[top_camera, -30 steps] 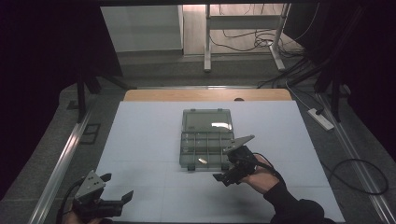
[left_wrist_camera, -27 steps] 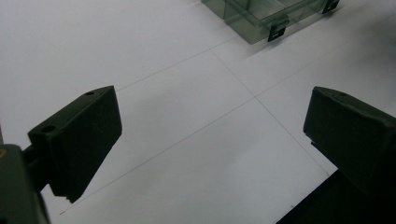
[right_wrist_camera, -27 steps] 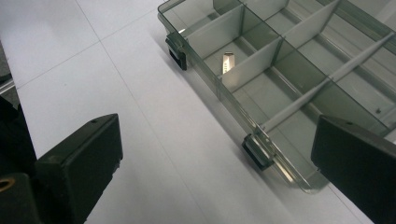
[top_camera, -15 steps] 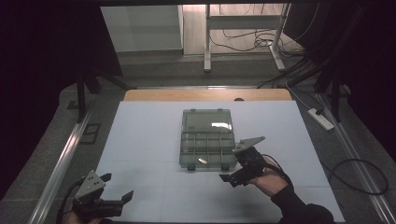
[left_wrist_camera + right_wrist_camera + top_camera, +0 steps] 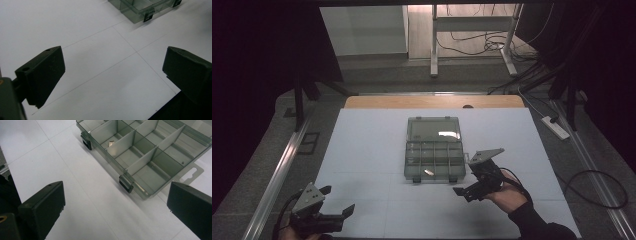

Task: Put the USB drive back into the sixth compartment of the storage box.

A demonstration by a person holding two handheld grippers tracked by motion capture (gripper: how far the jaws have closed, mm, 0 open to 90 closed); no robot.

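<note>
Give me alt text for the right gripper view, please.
An open clear compartment box lies on the white table just beyond the right tool, whose two black jaws stand wide apart with nothing between them. A small metal piece sits in one near compartment; two black latches line the near edge.

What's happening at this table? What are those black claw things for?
A person sits at a white table holding a two-jaw gripper in each hand. In the middle lies an open clear plastic organizer box with divided compartments; one near compartment holds a small metal piece. The right gripper hovers just beside the box's near right corner, jaws wide open and empty. The left gripper, also open and empty, waits at the near left edge of the table, well away from the box.
</note>
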